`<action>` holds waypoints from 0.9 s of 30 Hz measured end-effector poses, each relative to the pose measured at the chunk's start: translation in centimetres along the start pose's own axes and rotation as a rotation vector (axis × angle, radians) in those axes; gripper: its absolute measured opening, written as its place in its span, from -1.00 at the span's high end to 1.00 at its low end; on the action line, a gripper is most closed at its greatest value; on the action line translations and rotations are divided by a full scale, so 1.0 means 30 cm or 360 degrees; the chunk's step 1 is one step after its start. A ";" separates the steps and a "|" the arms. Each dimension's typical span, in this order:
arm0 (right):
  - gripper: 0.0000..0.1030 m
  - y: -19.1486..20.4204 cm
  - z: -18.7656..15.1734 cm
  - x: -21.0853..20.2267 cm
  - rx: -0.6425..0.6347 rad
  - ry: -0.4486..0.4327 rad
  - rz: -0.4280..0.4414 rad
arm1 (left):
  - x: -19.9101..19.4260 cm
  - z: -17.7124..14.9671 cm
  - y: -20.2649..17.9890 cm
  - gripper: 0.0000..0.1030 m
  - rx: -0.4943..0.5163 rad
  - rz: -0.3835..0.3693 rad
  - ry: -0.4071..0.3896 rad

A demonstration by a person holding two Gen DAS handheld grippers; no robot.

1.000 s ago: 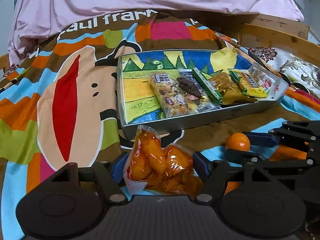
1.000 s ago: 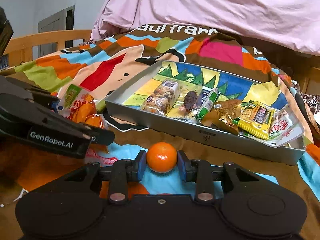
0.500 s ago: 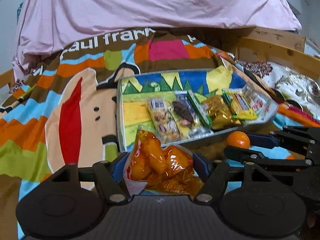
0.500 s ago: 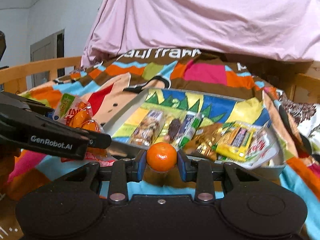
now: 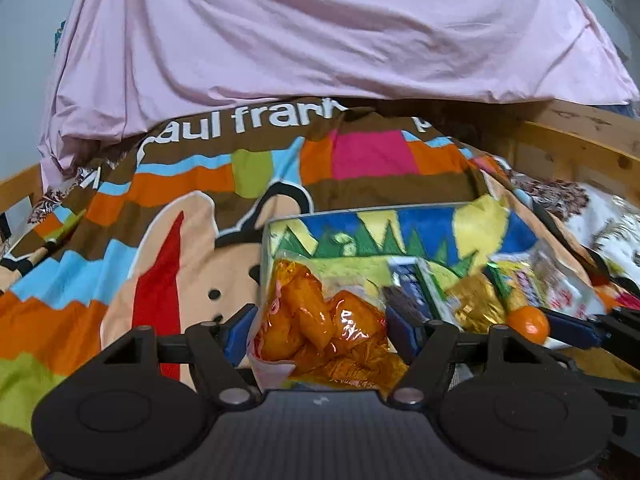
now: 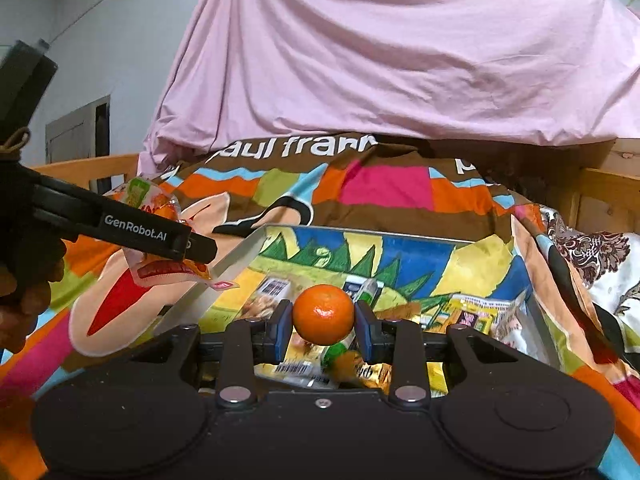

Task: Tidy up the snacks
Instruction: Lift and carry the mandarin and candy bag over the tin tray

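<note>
Bedroom: bed w/ a bright cartoon blanket (image 5: 168,216) and a pink sheet (image 6: 400,60) bunched behind; wooden frame at the sides. A metal tray (image 6: 224,276) w/ a painted landscape liner sits on the blanket, already holding several wrapped snacks toward its right half.

Step in hand, as I read it: carrying two items to the tray at once. Left gripper (image 5: 320,332) has its jaws clamped on a clear bag of orange snacks (image 5: 320,328), held up in front of the tray's left part. Right gripper (image 6: 323,320) has its jaws closed tight on a small mandarin (image 6: 323,312), held up over the near edge of the tray, above the packets.

Next move prob. calls for lowering each item onto a free spot (left side of the tray looks barest), then parting the jaws; the mandarin may roll, so set it against a packet or wall.

Hard to tell: tray contents are blurred, labels unreadable; the tray's near rim is hidden behind both grippers, so how high the items hang above it is unclear.
</note>
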State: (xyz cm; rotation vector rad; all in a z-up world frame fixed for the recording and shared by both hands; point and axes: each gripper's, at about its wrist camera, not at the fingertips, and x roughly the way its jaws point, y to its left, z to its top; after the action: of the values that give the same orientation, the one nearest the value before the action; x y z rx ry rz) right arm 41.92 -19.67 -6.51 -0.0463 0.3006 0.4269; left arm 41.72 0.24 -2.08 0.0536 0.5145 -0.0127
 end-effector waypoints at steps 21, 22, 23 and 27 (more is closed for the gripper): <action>0.32 0.089 -0.078 0.184 -0.0117 0.0106 0.0064 | 0.222 -0.025 0.054 -0.43 -0.0072 0.0035 0.0162; 0.32 0.087 -0.082 0.189 -0.0113 0.0116 0.0061 | 0.226 -0.027 0.050 -0.43 -0.0057 0.0030 0.0167; 0.32 0.086 -0.086 0.193 -0.0108 0.0125 0.0057 | 0.229 -0.027 0.045 -0.43 -0.0045 0.0023 0.0167; 0.32 0.078 -0.093 0.200 -0.0094 0.0135 0.0051 | 0.251 -0.013 0.034 -0.44 0.0024 -0.0019 0.0190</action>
State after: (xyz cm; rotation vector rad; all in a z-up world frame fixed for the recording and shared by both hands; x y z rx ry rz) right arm 45.37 -15.43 -10.90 -0.1177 0.3725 0.4662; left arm 48.09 1.28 -6.08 0.0666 0.6340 -0.0250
